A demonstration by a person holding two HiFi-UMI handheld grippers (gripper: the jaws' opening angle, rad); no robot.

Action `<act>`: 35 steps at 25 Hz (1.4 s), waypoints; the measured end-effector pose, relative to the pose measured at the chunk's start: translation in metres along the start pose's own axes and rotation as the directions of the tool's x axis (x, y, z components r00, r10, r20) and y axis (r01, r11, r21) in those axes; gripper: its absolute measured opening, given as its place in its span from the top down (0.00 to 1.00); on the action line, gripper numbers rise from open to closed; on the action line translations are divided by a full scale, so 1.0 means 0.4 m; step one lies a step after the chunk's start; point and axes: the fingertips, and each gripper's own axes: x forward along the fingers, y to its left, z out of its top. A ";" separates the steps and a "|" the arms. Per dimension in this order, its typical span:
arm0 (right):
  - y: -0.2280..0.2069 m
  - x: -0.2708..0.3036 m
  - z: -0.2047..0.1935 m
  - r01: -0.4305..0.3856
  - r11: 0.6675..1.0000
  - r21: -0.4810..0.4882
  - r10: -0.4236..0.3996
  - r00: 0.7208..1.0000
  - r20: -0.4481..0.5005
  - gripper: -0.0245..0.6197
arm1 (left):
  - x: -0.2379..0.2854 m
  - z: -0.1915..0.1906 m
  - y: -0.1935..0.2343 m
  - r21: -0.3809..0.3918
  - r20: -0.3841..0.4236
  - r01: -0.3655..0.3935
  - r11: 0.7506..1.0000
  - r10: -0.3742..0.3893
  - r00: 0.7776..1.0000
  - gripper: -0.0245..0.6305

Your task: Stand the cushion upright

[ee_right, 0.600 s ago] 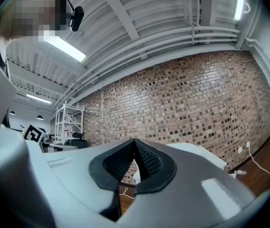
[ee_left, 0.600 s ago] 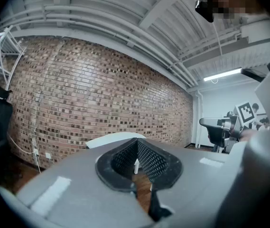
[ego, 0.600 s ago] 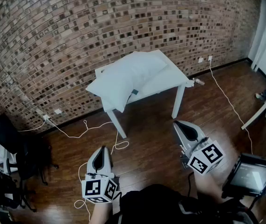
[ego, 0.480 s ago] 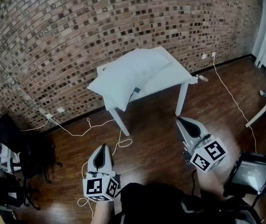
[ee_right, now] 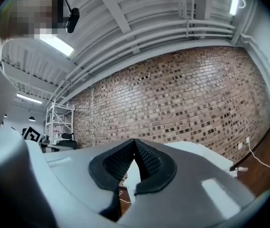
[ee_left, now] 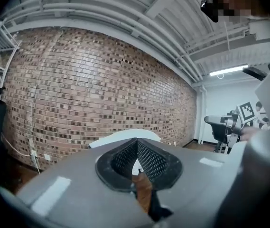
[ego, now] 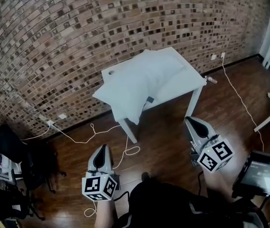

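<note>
A white cushion [ego: 134,83] lies flat on the small white table [ego: 184,76] by the brick wall, and its near corner hangs over the table's front left edge. Both grippers are held over the wooden floor, well short of the table. My left gripper [ego: 102,148] is shut and empty, pointing toward the table's front left leg. My right gripper [ego: 190,121] is also shut and empty, below the table's right front leg. In the left gripper view the pale cushion [ee_left: 121,136] shows just above the closed left gripper [ee_left: 137,142]. In the right gripper view the closed right gripper [ee_right: 135,142] faces the table [ee_right: 199,151].
White cables [ego: 125,148] loop across the wooden floor between me and the table. A black chair [ego: 11,141] and a cluttered shelf stand at the left. A dark screen on a stand [ego: 259,177] is at the lower right. Another white table's leg [ego: 269,121] is at the right edge.
The table and cushion look larger and nearer in the head view. Both grippers stay shut and have kept roughly the same places in the picture.
</note>
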 end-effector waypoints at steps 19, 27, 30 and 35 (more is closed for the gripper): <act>-0.153 0.454 -0.081 0.028 0.999 0.044 -0.025 0.996 -0.082 0.95 | 0.494 0.066 0.235 0.004 -0.072 0.166 0.986 -0.165 0.984 0.96; -0.341 0.619 -0.129 -0.017 0.993 0.119 0.031 0.993 -0.115 0.79 | 0.750 0.134 0.194 0.054 -0.099 0.234 0.971 -0.228 0.969 0.92; -0.394 0.674 -0.159 -0.013 0.988 0.151 0.036 0.988 -0.152 0.71 | 0.844 0.149 0.196 0.056 -0.139 0.254 0.965 -0.245 0.960 0.88; -0.441 0.740 -0.194 0.038 0.981 0.193 -0.002 0.983 -0.185 0.55 | 0.976 0.132 0.240 0.036 -0.198 0.325 0.945 -0.312 0.929 0.77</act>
